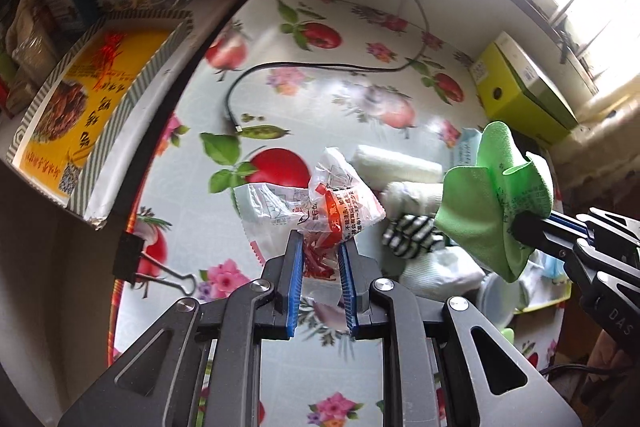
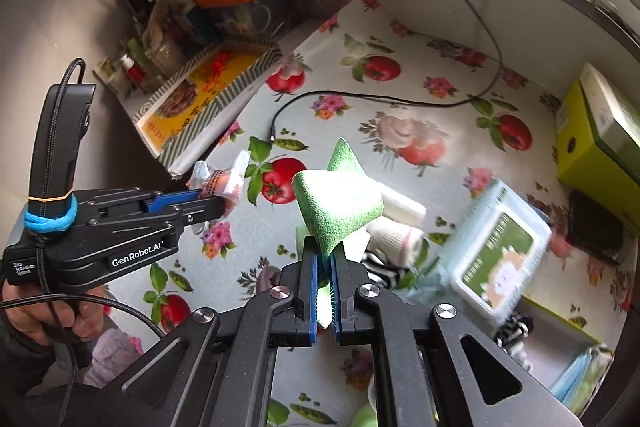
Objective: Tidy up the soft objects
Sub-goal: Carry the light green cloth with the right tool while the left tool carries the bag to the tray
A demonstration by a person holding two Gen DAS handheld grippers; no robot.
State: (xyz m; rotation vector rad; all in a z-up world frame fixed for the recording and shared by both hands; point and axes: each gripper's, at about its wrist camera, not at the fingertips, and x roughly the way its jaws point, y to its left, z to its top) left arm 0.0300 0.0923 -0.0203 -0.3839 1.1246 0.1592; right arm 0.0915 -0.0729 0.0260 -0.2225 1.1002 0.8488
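Left wrist view: both grippers loaded above the fruit-print tablecloth (image 1: 280, 39).

The left gripper (image 1: 320, 247) pinches a crinkly clear plastic wrapper (image 1: 340, 203) — slick film that could slide out. The right gripper (image 2: 324, 259) is clamped on a fuzzy green cloth (image 2: 340, 203), held aloft near rolled white towels (image 1: 400, 171); its loose folds might snag.
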